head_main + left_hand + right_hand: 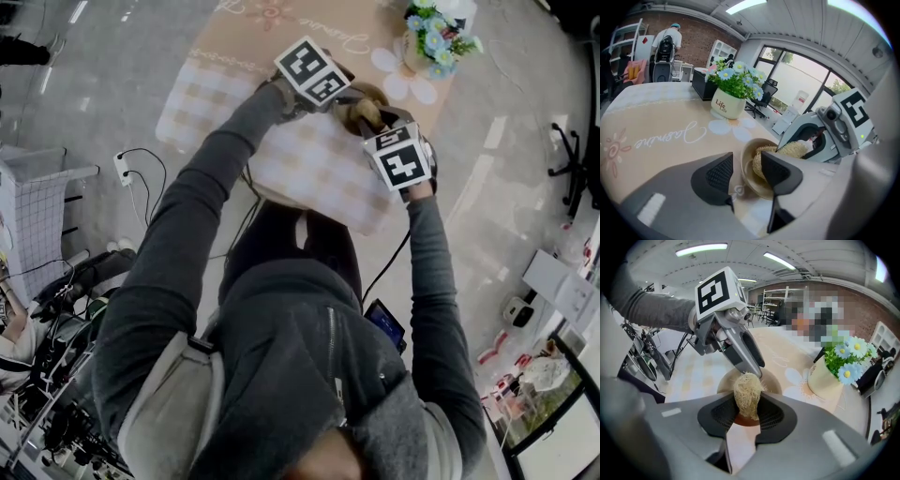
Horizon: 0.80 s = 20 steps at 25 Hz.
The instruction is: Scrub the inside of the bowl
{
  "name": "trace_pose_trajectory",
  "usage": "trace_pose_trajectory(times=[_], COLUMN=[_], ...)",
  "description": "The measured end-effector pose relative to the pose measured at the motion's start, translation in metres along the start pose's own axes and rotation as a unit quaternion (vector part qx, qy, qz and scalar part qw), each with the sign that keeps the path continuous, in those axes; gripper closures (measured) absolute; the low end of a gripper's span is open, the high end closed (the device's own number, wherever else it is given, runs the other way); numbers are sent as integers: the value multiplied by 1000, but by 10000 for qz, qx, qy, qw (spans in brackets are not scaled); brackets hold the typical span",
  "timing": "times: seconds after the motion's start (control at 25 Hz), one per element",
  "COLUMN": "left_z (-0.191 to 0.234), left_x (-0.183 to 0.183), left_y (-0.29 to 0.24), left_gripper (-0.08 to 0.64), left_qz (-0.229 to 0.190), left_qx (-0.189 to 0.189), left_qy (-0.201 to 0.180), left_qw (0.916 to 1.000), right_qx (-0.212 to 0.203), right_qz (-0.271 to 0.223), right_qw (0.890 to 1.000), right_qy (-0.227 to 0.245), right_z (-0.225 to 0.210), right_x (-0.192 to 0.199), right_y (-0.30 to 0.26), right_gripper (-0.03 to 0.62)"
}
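The bowl (746,165) sits on the tabletop (656,136), and both tongs meet over it. The left tongs (746,160) straddle the bowl's near rim, one jaw outside the wall and one inside. The jaws are spread wide and neither pad seems to press on the rim, so the bowl looks unheld; that straddle is probably meant for steadying it while it is scrubbed.

The right tongs (747,404) are clamped on a straw-coloured scrubber (747,392). They hold its lower part, so the free tuft sticks out past the jaws and dips into the bowl, where it can rub the inner wall.

Apart from the scrubber's tuft, the bowl shows only its brown inside; I cannot tell whether any water or dirt is in it. Beyond the bowl stands a pot (727,105) full of blue and white flowers.
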<state>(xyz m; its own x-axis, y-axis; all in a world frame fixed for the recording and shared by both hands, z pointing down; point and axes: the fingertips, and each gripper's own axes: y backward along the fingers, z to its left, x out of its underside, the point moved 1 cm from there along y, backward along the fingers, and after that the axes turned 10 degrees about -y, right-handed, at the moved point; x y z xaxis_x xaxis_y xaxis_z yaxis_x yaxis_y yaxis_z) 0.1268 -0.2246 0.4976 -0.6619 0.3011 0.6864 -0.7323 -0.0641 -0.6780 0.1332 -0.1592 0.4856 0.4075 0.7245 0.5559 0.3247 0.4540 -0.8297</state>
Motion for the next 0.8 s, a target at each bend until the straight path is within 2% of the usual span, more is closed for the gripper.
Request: trace_pose_trajectory(times=[0.28, 0.48, 0.6, 0.8], left_z=[-1, -4, -7, -17], left_x=[-17, -30, -40, -54], left_y=[36, 70, 92, 117], left_gripper=[364, 377, 422, 494], left_qz=[-638, -1174, -1604, -2295], left_qx=[-258, -663, -1076, -1583], left_qy=[104, 145, 168, 144], left_qw=[9976, 9908, 9810, 9602], right_qx=[-231, -222, -88, 277], right_qz=[-528, -1270, -1873, -2986], right_qw=[9971, 9858, 9703, 9229], right_qy=[-506, -1075, -1527, -2416], right_z=[-1, -12, -24, -46], right_x=[-19, -36, -45, -48], right_y=[23, 60, 87, 130], right_gripper=[485, 482, 482, 482])
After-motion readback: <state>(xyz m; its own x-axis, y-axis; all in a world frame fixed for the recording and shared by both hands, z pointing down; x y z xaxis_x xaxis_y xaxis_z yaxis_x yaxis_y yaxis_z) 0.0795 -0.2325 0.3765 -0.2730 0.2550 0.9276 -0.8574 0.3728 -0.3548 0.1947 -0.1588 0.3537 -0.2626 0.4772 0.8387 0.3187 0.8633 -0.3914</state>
